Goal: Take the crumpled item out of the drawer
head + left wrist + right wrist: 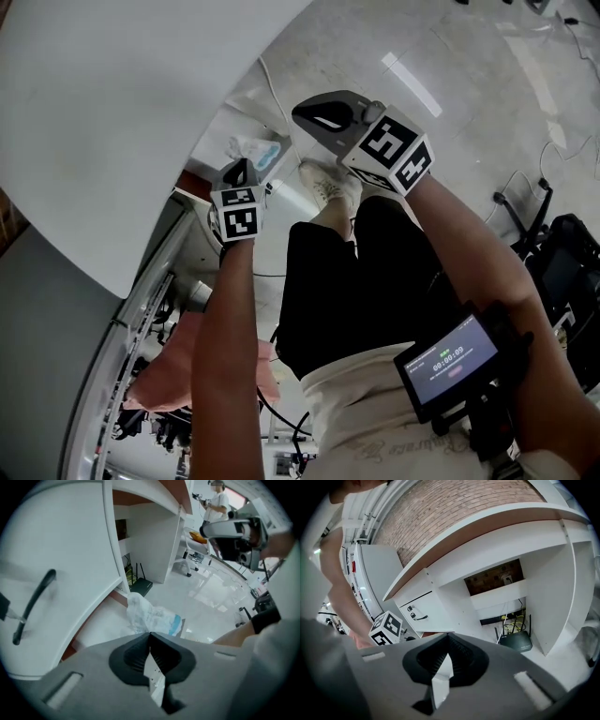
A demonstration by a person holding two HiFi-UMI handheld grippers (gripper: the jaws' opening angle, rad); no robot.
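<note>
Office or lab: white desk (497, 550), router (517, 642), swivel chair (195, 545), brick wall (454, 508).

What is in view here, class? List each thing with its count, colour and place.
crumpled item: one, white with a blue edge, at the left gripper's jaw tips
desk: one, white, ahead of the person
drawer handle: one, black, on a white drawer front
router: one, black, in the recess under the desk
brick wall: one, reddish brown, behind the desk
cloth: one, pink, beside the left arm
screen device: one, black, on the right forearm
bystander: one, white top, far across the room
left gripper: grey, jaws shut on the crumpled item
right gripper: grey, jaws shut, empty
</note>
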